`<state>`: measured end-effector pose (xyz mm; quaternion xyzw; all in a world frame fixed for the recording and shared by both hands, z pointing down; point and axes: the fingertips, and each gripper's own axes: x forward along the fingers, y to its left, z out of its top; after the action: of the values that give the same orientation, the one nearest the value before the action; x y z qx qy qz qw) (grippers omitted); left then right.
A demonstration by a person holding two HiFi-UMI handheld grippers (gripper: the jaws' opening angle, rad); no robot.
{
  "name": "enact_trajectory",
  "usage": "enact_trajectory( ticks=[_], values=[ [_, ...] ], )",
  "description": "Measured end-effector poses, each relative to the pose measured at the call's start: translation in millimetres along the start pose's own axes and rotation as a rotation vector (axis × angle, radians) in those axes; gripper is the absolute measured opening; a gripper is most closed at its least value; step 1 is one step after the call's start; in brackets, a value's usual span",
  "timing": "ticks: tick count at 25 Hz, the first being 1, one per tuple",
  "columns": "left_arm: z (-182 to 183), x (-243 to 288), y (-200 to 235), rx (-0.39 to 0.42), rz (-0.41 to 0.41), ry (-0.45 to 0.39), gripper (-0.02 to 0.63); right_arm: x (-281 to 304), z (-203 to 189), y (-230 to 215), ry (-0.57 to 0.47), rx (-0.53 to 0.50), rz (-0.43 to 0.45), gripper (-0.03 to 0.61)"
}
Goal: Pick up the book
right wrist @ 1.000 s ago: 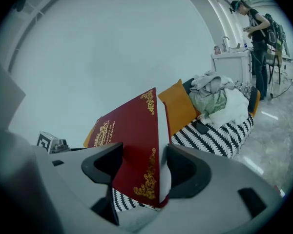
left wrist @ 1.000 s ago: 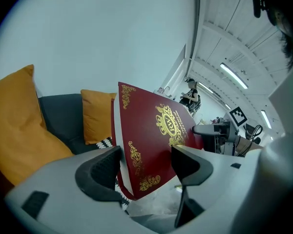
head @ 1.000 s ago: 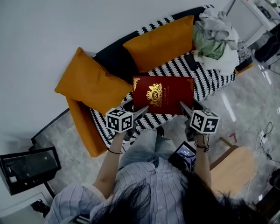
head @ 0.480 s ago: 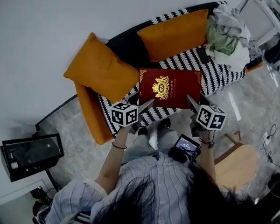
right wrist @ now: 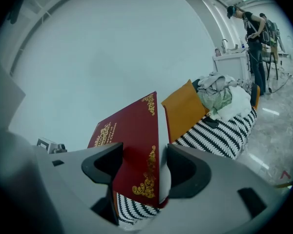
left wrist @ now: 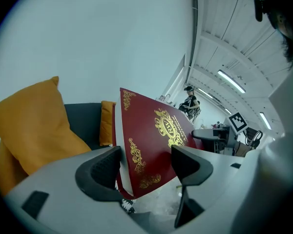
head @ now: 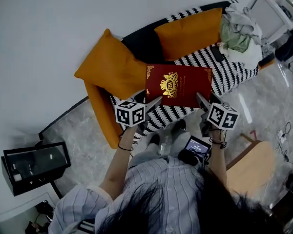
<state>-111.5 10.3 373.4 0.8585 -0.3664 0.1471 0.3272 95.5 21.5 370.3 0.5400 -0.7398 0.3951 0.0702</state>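
A dark red book (head: 178, 84) with gold ornament is held in the air above the sofa, cover facing up. My left gripper (head: 154, 101) is shut on its near left corner and my right gripper (head: 200, 99) on its near right corner. In the left gripper view the book (left wrist: 156, 140) stands tilted between the jaws of the left gripper (left wrist: 146, 167). In the right gripper view the book (right wrist: 132, 145) sits edge-on between the jaws of the right gripper (right wrist: 139, 167), its white page block showing.
Below lies a sofa with a black-and-white striped cover (head: 224, 67), two orange cushions (head: 110, 65) (head: 188, 33) and a heap of clothes (head: 239, 33). A black box (head: 34, 165) sits on the floor at left, a wooden stool (head: 254, 165) at right. A person (right wrist: 254, 28) stands far off.
The head view has shifted, so the sofa and book sit a little higher and further right. Both grippers still hold the book, and it has barely moved against the sofa.
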Motion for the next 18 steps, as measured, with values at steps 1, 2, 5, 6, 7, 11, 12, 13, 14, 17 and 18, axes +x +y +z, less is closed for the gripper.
enact_trajectory(
  ticks=[1, 2, 5, 6, 7, 11, 12, 13, 14, 17, 18],
  values=[
    [-1, -10, 4, 0.007, -0.004, 0.001, 0.324, -1, -6, 9, -0.007, 0.009, -0.003, 0.301],
    [-2, -18, 8, 0.015, -0.009, 0.003, 0.324, -2, -12, 17, -0.013, 0.017, -0.008, 0.301],
    [-5, -34, 16, 0.034, -0.029, 0.011, 0.324, -5, -25, 33, -0.027, 0.035, -0.027, 0.301],
    [-7, -38, 18, 0.036, -0.037, 0.012, 0.324, -6, -29, 38, -0.033, 0.041, -0.035, 0.299],
    [-8, -41, 21, 0.036, -0.046, 0.014, 0.324, -7, -32, 42, -0.040, 0.045, -0.043, 0.299],
    [-22, -68, 27, 0.045, -0.081, 0.023, 0.324, -19, -57, 65, -0.064, 0.057, -0.079, 0.301],
    [-27, -76, 27, 0.049, -0.090, 0.026, 0.324, -23, -66, 72, -0.070, 0.061, -0.087, 0.301],
    [-31, -83, 28, 0.054, -0.099, 0.028, 0.324, -27, -73, 78, -0.076, 0.065, -0.095, 0.299],
    [-34, -88, 30, 0.059, -0.108, 0.032, 0.324, -30, -78, 84, -0.082, 0.069, -0.103, 0.299],
    [-40, -99, 35, 0.064, -0.135, 0.045, 0.324, -34, -91, 96, -0.095, 0.083, -0.127, 0.299],
    [-43, -101, 36, 0.063, -0.144, 0.050, 0.324, -36, -95, 99, -0.095, 0.086, -0.135, 0.299]
  ],
)
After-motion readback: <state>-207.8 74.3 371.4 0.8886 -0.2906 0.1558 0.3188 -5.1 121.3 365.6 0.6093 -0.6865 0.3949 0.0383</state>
